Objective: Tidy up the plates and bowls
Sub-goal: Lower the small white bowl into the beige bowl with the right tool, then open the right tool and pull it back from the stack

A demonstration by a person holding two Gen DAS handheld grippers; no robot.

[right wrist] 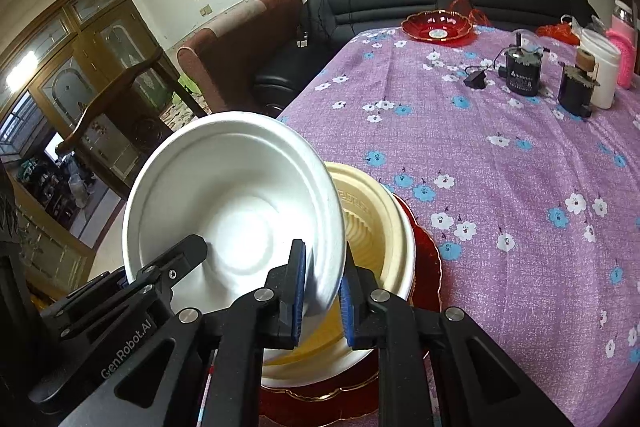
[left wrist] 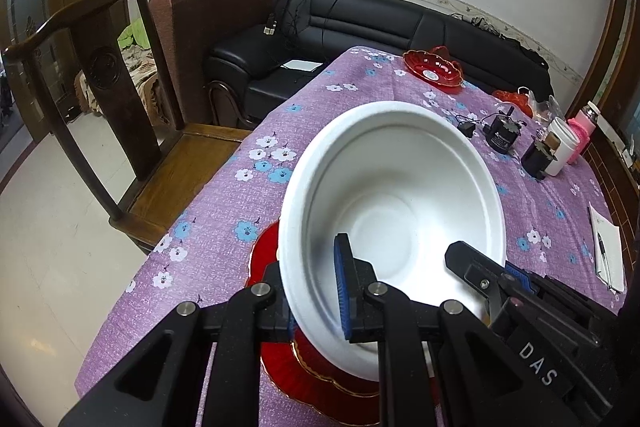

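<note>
Both tools are clamped on the white bowl's point(right wrist: 234, 211) rim, left tool point(left wrist: 316, 291) and right tool point(right wrist: 322, 291) on opposite sides, holding it tilted above the cream bowl point(right wrist: 380, 227) on the red plate point(left wrist: 320, 367) at the bench's point(right wrist: 500, 187) near edge. Uneven release could tip it off.

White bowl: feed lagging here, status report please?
Both grippers, left and right, clamp white bowl rim. Bowl tilted above cream bowl on red plate. Nothing obstructing.

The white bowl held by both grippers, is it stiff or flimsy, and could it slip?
The white bowl looks like thin moulded pulp, so probably light and slightly flexible. Each gripper pinches only rim, so it might twist. Its matte surface likely grips well.
</note>
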